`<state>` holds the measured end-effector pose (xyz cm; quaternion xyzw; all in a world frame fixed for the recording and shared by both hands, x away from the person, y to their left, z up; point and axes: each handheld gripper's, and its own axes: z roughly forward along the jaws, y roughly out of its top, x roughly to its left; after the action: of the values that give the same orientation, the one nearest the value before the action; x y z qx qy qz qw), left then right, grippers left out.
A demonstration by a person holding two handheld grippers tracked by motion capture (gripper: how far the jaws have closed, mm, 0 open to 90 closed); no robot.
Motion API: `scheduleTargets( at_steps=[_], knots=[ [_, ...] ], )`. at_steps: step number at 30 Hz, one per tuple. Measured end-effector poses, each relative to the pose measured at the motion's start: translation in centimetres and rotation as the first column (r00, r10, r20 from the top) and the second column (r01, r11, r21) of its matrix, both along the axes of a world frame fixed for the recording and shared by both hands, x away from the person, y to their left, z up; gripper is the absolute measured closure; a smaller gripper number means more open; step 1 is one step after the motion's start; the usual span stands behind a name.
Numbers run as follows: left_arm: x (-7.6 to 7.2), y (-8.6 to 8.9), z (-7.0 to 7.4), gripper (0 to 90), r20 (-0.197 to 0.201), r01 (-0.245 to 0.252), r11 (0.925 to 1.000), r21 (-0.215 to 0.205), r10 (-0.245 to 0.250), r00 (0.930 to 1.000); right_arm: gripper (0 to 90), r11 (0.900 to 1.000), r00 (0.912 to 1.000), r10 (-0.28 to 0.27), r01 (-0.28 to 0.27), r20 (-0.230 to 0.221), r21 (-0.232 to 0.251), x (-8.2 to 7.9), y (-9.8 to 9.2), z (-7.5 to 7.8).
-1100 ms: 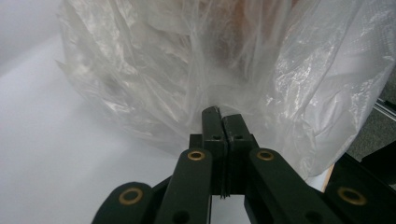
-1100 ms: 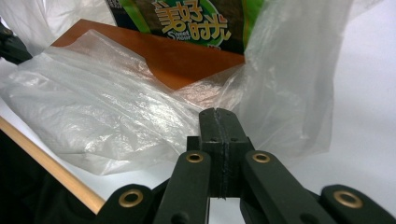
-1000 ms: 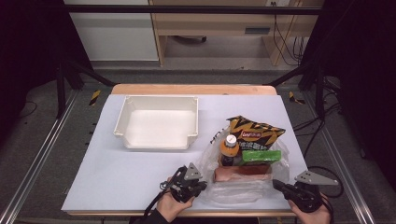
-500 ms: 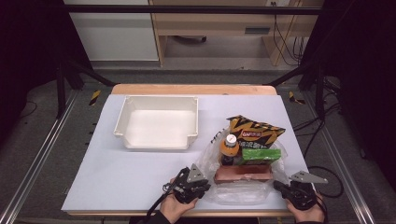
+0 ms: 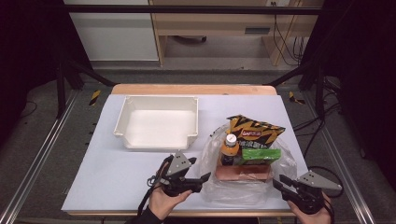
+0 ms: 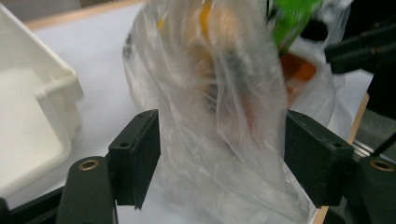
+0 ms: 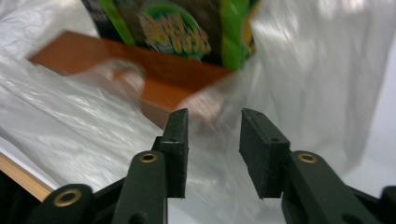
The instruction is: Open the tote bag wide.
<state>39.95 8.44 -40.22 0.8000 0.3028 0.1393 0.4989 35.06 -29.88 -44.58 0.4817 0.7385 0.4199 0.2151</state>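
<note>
Left hand-held gripper (image 5: pixel 201 178) has its jaws spread wide, just been opening, with loose film of the plastic bag (image 5: pixel 280 161) between the pads in the left gripper view but nothing pressed. Right hand-held gripper (image 5: pixel 279 183) sits at the bag's near right corner, jaws partway apart and also just been opening; film (image 7: pixel 93 140) lies in front of and between the pads, no pinch visible. My read: both are regripping the bag mouth to get at the contents. To do it well, take one layer of film at each near corner, close fully, then lift and spread evenly so the load doesn't tip. The bag lies flat on the counter (image 5: pixel 116 172), right of the white tray (image 5: pixel 156 123), mouth apparently facing the person, long axis running near-to-far. Inside: a brown box (image 5: pixel 243 171) lying crosswise, a bottle (image 5: pixel 229 148) upright behind it, a green pack (image 5: pixel 254 155) on top, and a chip bag (image 5: pixel 252 129) at the far end.
</note>
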Motion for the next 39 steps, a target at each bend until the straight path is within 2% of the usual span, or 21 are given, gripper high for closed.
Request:
scheduleTargets(
  at_steps=[2, 6, 9, 10, 11, 15, 17, 19, 23, 24, 25, 26, 27, 28, 29, 30, 31, 34, 36, 37, 39],
  knots=[
    [0.4, -0.4, 1.2, 29.0, 0.011, 0.001, 0.9997, -0.024, -0.001, 0.9999, 60.0, 1.000, 0.9997, 0.006, -0.006, 0.022, 0.000, -0.1, 0.3, 0.8],
    [1.1, -2.0, 2.9, 29.1, 0.044, 0.003, 0.9997, -0.025, -0.002, 0.9990, 59.1, 1.000, 0.9983, 0.013, -0.013, 0.057, 0.002, 0.2, 0.7, 2.2],
    [2.4, -3.3, 3.6, 31.0, 0.048, -0.013, 0.9999, 0.005, 0.013, 0.9988, 59.1, 1.000, 0.9988, 0.006, -0.006, 0.049, 0.002, 0.9, 0.8, 2.3],
    [2.4, -3.3, 3.6, 33.7, 0.048, -0.013, 0.9999, 0.005, 0.013, 0.9988, 59.1, 1.000, 0.9988, 0.006, -0.006, 0.049, 0.002, 0.9, 0.8, 2.3],
    [3.2, -3.7, 3.4, 39.2, 0.039, -0.019, 0.9990, 0.042, 0.017, 0.9991, 59.1, 1.000, 0.9995, 0.007, -0.007, 0.032, 0.001, 1.3, 1.0, 1.9],
    [4.3, -3.7, 2.2, 68.8, -0.001, -0.033, 0.9892, 0.143, 0.033, 0.9994, 63.5, 1.000, 1.0000, 0.006, -0.006, -0.006, -0.001, 1.7, 0.9, 0.8],
    [4.5, -2.9, 1.3, 80.5, -0.033, -0.034, 0.9889, 0.145, 0.040, 0.9987, 69.5, 1.000, 0.9997, 0.005, -0.005, -0.024, 0.002, 1.7, 0.7, 0.3],
    [4.6, -2.1, 0.4, 86.2, -0.062, -0.034, 0.9883, 0.149, 0.043, 0.9972, 76.1, 1.000, 0.9993, 0.016, -0.016, -0.033, 0.013, 1.6, 0.5, 0.0],
    [4.6, -0.5, -1.7, 88.0, -0.098, -0.042, 0.9825, 0.181, 0.061, 0.9933, 90.0, 1.000, 0.9992, 0.016, -0.016, -0.036, -0.003, 1.1, 0.4, 0.0],
    [4.5, -0.1, -2.6, 88.0, -0.115, -0.044, 0.9823, 0.182, 0.066, 0.9911, 90.0, 1.000, 0.9992, 0.018, -0.018, -0.037, -0.005, 1.1, 0.3, 0.0],
    [4.5, -0.1, -2.6, 88.0, -0.115, -0.044, 0.9823, 0.182, 0.066, 0.9911, 90.0, 1.000, 0.9992, 0.018, -0.018, -0.037, -0.005, 1.1, 0.3, 0.0],
    [4.5, 0.2, -3.3, 88.0, -0.128, -0.044, 0.9811, 0.189, 0.069, 0.9894, 90.0, 1.000, 0.9989, 0.010, -0.010, -0.047, -0.008, 1.0, 0.2, 0.0],
    [4.5, 0.6, -4.7, 88.1, -0.157, -0.041, 0.9792, 0.198, 0.073, 0.9849, 90.0, 1.000, 0.9985, -0.001, 0.000, -0.054, -0.017, 1.0, 0.0, -0.1],
    [4.5, 0.7, -5.3, 88.1, -0.170, -0.037, 0.9773, 0.209, 0.073, 0.9828, 90.0, 1.000, 0.9983, -0.006, 0.005, -0.058, -0.019, 1.0, -0.2, -0.2],
    [4.5, 0.7, -5.3, 88.2, -0.170, -0.037, 0.9773, 0.209, 0.073, 0.9828, 90.0, 1.000, 0.9979, -0.014, 0.013, -0.064, -0.017, 0.9, -0.3, -0.2],
    [4.5, 0.6, -6.0, 88.2, -0.178, -0.033, 0.9758, 0.216, 0.072, 0.9814, 90.0, 1.000, 0.9979, -0.014, 0.013, -0.064, -0.017, 0.9, -0.3, -0.2],
    [4.4, 0.3, -7.1, 88.2, -0.194, -0.019, 0.9708, 0.239, 0.067, 0.9787, 90.0, 0.999, 0.9972, -0.031, 0.029, -0.068, -0.021, 1.0, -0.6, -0.5],
    [4.1, 0.0, -7.6, 88.4, -0.171, -0.023, 0.9700, 0.242, 0.066, 0.9831, 90.0, 0.996, 0.9935, -0.076, 0.072, -0.085, -0.051, 1.3, -1.0, -1.4],
    [4.0, 0.0, -7.6, 88.3, -0.183, -0.014, 0.9721, 0.234, 0.059, 0.9813, 90.0, 0.995, 0.9906, -0.084, 0.079, -0.108, -0.055, 1.7, -1.2, -2.3],
    [3.9, 0.0, -7.6, 88.1, -0.179, -0.014, 0.9727, 0.231, 0.057, 0.9821, 90.0, 0.995, 0.9880, -0.087, 0.082, -0.128, -0.049, 1.9, -1.1, -2.6],
    [3.6, -0.1, -7.7, 87.1, -0.152, -0.018, 0.9701, 0.242, 0.056, 0.9868, 90.0, 0.995, 0.9880, -0.086, 0.080, -0.128, -0.054, 2.1, -1.1, -2.9]
  ],
)
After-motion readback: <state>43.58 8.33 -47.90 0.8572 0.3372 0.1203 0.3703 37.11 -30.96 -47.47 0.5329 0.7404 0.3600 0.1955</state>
